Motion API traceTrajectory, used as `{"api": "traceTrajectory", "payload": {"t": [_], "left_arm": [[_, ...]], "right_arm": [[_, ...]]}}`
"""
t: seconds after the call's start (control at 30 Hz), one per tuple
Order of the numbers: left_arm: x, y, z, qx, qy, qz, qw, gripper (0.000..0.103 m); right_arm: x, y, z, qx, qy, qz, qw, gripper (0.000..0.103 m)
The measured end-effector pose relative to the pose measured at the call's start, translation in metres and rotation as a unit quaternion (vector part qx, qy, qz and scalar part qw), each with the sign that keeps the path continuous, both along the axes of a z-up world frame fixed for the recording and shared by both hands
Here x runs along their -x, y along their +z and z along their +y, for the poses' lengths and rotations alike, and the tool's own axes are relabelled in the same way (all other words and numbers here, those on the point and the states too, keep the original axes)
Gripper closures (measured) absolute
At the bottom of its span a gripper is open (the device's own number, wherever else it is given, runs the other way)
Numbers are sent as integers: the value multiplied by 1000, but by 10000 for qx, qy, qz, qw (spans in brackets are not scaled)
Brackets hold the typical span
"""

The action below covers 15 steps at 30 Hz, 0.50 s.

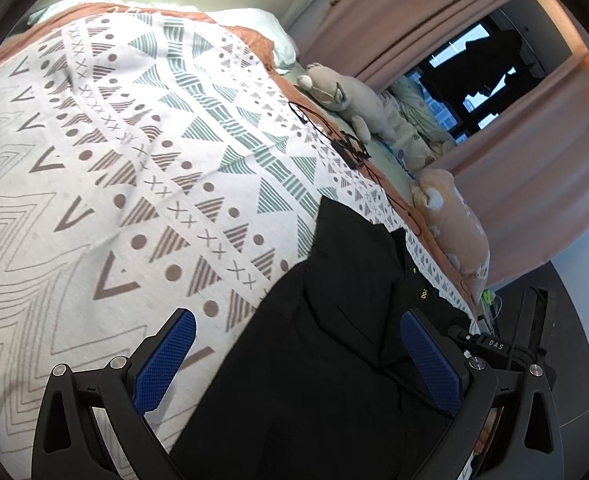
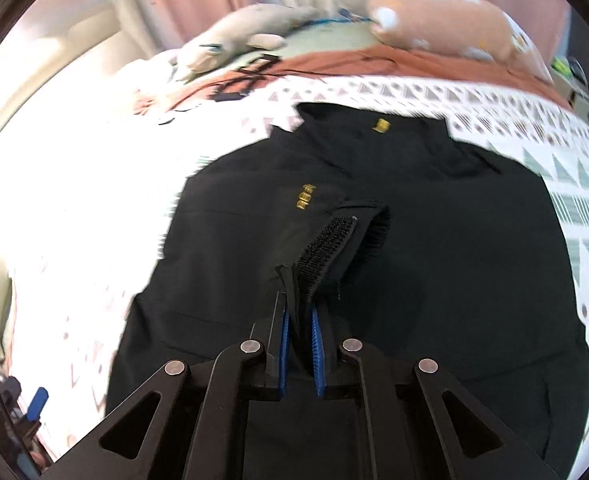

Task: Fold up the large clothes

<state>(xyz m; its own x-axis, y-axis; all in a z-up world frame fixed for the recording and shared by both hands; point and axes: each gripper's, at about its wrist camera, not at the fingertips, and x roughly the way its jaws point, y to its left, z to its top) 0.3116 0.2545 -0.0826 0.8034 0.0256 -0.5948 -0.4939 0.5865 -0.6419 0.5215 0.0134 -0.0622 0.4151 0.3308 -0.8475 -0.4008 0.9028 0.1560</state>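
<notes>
A large black jacket [image 2: 434, 240] with small yellow logos lies spread on a patterned bedspread [image 2: 494, 104]. My right gripper [image 2: 298, 308] is shut on the jacket's sleeve cuff [image 2: 334, 248], whose hook-and-loop strip stands up from between the blue pads, lifted over the jacket's chest. In the left wrist view the jacket [image 1: 334, 340] lies at the lower right of the bed. My left gripper [image 1: 298, 336] hangs open above it, one blue pad over the bedspread [image 1: 134, 160] and the other over the black cloth, with nothing pinched.
Plush toys [image 1: 350, 96] and a peach pillow [image 1: 454, 224] line the bed's far side, with a black cable and a small device [image 1: 346, 148] beside them. Pink curtains [image 1: 514, 168] and a dark window [image 1: 482, 76] lie beyond. The other gripper [image 1: 534, 340] shows at the jacket's right edge.
</notes>
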Motion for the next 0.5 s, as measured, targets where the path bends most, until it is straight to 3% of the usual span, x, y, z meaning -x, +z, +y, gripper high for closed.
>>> {"api": "traceTrajectory", "payload": {"t": [0.1,0.17,0.2,0.23,0.3,0.4,0.5], "left_arm": [[5,-1,8,65,75,-32,9999,1],[8,-1,12,67,125,-20,9999,1],[9,-1,12,47,141,-4,9999,1],[9,-1,12,11,155,27,9999,1],[9,0,12,-44,152,52,9999,1],[7,0,11,-25,115,24,9999,1],[1,1,6,-51,60,20,10000,1]], "right_arm": [[11,4,36,107,233,-117,9996,92],[19,9,56,-257,420,-49,9988,89],[22,12,60,-510,504,2,9974,81],[27,15,64,-810,600,92,9949,63],[35,22,67,-965,625,67,9933,39],[44,29,57,-845,639,-162,9942,38],[46,28,22,-895,308,-225,9953,38]]}}
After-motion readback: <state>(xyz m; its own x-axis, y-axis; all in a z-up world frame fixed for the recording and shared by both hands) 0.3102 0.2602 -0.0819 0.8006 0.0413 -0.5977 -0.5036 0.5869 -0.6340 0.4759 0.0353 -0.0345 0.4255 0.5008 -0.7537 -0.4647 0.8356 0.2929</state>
